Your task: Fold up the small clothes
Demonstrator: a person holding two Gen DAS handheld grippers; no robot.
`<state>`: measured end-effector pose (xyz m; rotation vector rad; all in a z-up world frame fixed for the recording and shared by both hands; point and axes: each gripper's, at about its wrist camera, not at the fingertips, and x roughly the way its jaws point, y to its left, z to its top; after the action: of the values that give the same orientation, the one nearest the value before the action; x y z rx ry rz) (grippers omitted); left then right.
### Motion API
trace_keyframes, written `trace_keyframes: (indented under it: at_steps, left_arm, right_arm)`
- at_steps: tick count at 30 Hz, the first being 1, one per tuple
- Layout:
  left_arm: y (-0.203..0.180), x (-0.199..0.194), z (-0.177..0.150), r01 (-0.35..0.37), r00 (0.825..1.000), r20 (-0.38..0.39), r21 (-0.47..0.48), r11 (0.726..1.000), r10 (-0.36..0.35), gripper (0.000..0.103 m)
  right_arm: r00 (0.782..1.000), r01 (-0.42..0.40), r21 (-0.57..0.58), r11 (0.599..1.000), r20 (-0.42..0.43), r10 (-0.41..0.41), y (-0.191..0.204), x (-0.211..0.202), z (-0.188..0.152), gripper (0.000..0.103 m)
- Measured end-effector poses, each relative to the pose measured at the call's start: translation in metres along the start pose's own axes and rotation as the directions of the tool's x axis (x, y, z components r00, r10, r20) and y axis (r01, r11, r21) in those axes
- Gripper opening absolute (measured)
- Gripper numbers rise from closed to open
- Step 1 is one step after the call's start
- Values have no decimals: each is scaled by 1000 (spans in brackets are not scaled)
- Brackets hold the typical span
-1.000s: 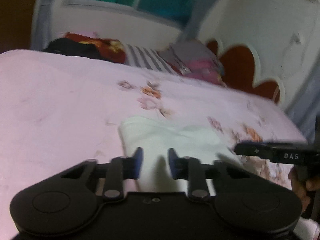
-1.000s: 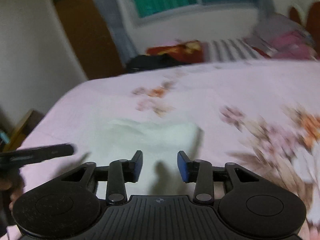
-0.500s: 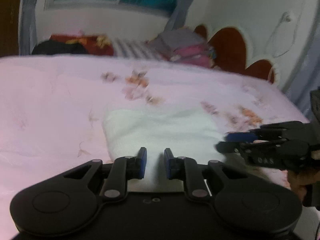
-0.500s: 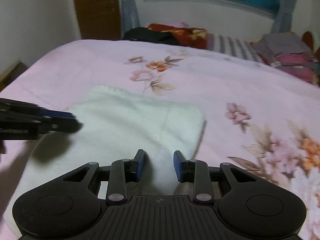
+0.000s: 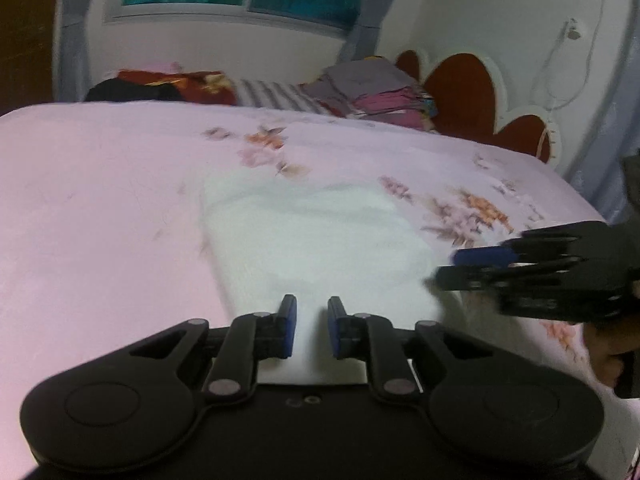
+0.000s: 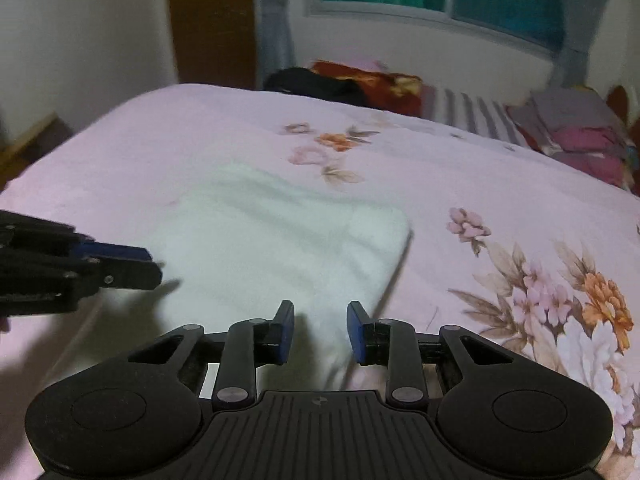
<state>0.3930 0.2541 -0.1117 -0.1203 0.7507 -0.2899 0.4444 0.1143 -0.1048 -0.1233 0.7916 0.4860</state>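
A white folded cloth [image 5: 312, 232] [image 6: 272, 240] lies flat on the pink floral bedsheet [image 5: 100, 200] [image 6: 480, 168]. My left gripper [image 5: 312, 304] [image 6: 154, 266] hovers at the cloth's near left edge. Its jaws are closing with a narrow gap left, and the white cloth shows through that gap without being pinched. My right gripper [image 6: 320, 312] [image 5: 452, 268] sits over the near right corner, open, with the cloth's edge below the gap. Both point down at the bed, side by side.
A stack of folded clothes [image 5: 372, 92] [image 6: 576, 128], a striped cloth [image 5: 276, 94] and dark and red items [image 5: 160, 84] lie along the bed's far edge. A red headboard [image 5: 464, 88] stands at the right, a brown door [image 6: 212, 20] at the left.
Both grippers have come in lower over the near edge of the white cloth. Both pairs of jaws stand narrower than a second ago. The right gripper has rolled level.
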Motion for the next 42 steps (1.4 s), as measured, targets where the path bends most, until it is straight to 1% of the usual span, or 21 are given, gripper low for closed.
trace_keyframes:
  at_steps: [2, 3, 4, 5, 6, 8, 10, 12, 14, 16, 19, 20, 21, 22, 23, 24, 25, 27, 30, 37, 42]
  left_arm:
    - [0, -3, -16, -35, 999, -36, -19, 999, 34, 14]
    - [-1, -5, -24, -59, 997, -48, -30, 998, 57, 14]
    - [-2, -9, -29, -64, 997, -45, -42, 997, 62, 14]
    - [-4, -19, -36, -66, 997, -34, -65, 996, 64, 14]
    - [-5, -29, -40, -73, 997, -21, -83, 994, 72, 17]
    - [-14, -52, -50, -83, 996, 10, -109, 991, 85, 19]
    - [-25, -69, -59, -100, 995, 17, -112, 989, 103, 22]
    - [-41, -84, -69, -120, 992, 14, -103, 987, 122, 27]
    - [-56, -98, -76, -141, 989, 25, -90, 986, 144, 28]
    - [-72, -113, -82, -171, 984, 36, -72, 983, 174, 35]
    - [-92, -136, -90, -191, 979, 66, -51, 980, 195, 59]
    - [-100, -145, -93, -208, 974, 82, -39, 977, 210, 71]
    - [-108, -153, -96, -218, 971, 96, -26, 976, 220, 87]
    - [-114, -158, -97, -228, 968, 108, -19, 973, 229, 97]
    - [-122, -167, -102, -248, 960, 130, -10, 969, 247, 103]
    - [-130, -173, -106, -270, 954, 141, 6, 963, 266, 103]
    - [-138, -176, -109, -288, 949, 139, 24, 957, 282, 103]
    - [-152, -186, -118, -310, 946, 123, 59, 949, 301, 103]
    - [-166, -205, -129, -305, 946, 142, 70, 950, 293, 103]
    - [-182, -246, -144, -288, 939, 198, -4, 958, 283, 103]
    - [-197, -268, -153, -300, 931, 222, 18, 954, 289, 103]
  right_arm:
    - [1000, -11, -17, 1000, -2, 11, 5, -11, -14, 30]
    - [1000, -14, -13, 1000, -22, 14, 5, -13, -23, 30]
    - [997, -20, -4, 1000, -68, 20, 5, -10, -34, 30]
    - [995, -2, -5, 1000, -95, 2, 6, -10, -44, 30]
    - [996, 21, 6, 1000, -92, -21, 4, -13, -50, 30]
    - [997, 43, 85, 995, -67, -38, -6, -33, -58, 30]
    - [999, 29, 144, 989, -20, -26, -10, -60, -65, 30]
    - [1000, 4, 169, 986, 13, -6, -7, -85, -73, 30]
    - [999, -18, 167, 986, 31, 13, 2, -109, -83, 30]
    - [999, -30, 166, 986, 48, 22, 11, -130, -95, 30]
    - [998, -33, 171, 985, 63, 22, 24, -160, -111, 30]
    - [998, -28, 171, 985, 67, 16, 28, -167, -115, 30]
    - [997, -19, 173, 985, 72, 7, 33, -177, -121, 30]
    - [997, -10, 178, 984, 76, -3, 37, -185, -126, 30]
    - [997, 5, 180, 984, 78, -19, 40, -192, -130, 33]
    - [996, 33, 172, 985, 77, -47, 44, -199, -134, 65]
    - [994, 70, 163, 984, 75, -83, 48, -205, -139, 102]
    - [988, 112, 137, 984, 87, -124, 55, -215, -147, 103]
    - [987, 120, 144, 982, 89, -134, 63, -231, -160, 103]
    - [974, 155, 159, 975, 142, -177, 90, -278, -182, 103]
    - [967, 148, 196, 969, 179, -183, 104, -309, -189, 103]
